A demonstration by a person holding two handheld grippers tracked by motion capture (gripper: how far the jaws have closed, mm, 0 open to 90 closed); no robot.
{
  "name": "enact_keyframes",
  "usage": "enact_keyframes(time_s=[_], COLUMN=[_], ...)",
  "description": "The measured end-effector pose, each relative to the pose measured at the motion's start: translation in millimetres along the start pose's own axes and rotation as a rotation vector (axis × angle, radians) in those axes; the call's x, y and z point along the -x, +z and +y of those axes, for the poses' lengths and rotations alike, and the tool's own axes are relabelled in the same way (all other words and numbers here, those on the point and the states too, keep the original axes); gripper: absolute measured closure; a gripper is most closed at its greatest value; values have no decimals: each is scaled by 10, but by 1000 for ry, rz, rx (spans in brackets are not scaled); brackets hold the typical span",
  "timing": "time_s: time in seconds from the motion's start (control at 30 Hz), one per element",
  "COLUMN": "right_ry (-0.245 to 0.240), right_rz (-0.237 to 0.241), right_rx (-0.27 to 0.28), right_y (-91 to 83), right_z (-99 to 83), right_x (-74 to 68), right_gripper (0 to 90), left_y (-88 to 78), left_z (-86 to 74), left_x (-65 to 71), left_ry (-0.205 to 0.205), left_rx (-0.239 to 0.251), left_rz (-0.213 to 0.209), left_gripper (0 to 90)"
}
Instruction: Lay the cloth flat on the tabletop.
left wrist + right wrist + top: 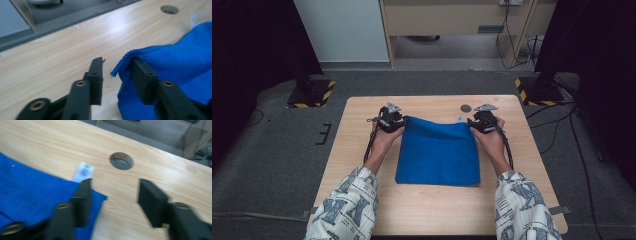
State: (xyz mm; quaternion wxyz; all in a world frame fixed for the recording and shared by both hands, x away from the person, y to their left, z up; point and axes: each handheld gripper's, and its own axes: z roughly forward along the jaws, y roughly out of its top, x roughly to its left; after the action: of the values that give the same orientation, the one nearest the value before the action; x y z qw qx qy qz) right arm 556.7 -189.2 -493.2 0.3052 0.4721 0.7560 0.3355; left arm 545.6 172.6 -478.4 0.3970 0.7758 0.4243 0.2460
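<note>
Reaching forward from the near edge of the bench (362, 210), both forearms in patterned white sleeves stretch toward the far corners of the blue cloth (438, 152). Each hand wraps its gripper from behind, wrists low, cables trailing back along the arms.

Relative to the cloth, the left gripper (391, 120) sits at the far left corner and the right gripper (482, 121) at the far right corner; a round hole (466, 108) in the bench lies just beyond the cloth's far edge, nearer the right corner.

The cloth is a soft, fuzzy microfibre with a fine ribbed weave and a stitched hem, lying as a flat, roughly square fold on pale wood-grain laminate. A small white label (83, 172) pokes out from its far right corner. The jaws are matte black, blocky, with brass-coloured pivots.

In the left gripper view, the left gripper (117, 75) stands moderately parted: the cloth's lifted corner drapes over one jaw, the other jaw clear of it. In the right gripper view, the right gripper (113, 200) is spread wide: one jaw rests over the cloth's corner, the other above bare wood, so nothing is pinched.
</note>
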Motion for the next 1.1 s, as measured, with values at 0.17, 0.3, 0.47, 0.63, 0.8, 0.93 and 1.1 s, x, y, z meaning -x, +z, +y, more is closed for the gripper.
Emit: enact_keyframes(time_s=[0.17,0.3,0.47,0.63,0.8,0.93,1.1], right_ry=[-4,-10,-23,8,22,29,31], right_rz=[6,27,70,115,164,198,240], right_rx=[11,9,12,22,14,9,0], right_y=[-127,-241,-431,-632,-830,-942,-1057], right_z=[39,69,16,-193,-444,-586,-750], right_x=[51,30,-41,-98,-148,-197,-304], right_gripper=[337,330,363,431,543,582,579], left_y=[-96,-218,-429,-633,-810,-903,-964], left_z=[33,68,89,-37,-245,-407,-603], left_x=[-48,-45,18,135,257,298,354], left_ry=[-16,-3,21,26,51,37,44], left_rx=[19,6,10,12,5,4,-20], left_rz=[12,10,11,-8,-40,-51,-75], left_gripper=[566,570,580,587,593,596,592])
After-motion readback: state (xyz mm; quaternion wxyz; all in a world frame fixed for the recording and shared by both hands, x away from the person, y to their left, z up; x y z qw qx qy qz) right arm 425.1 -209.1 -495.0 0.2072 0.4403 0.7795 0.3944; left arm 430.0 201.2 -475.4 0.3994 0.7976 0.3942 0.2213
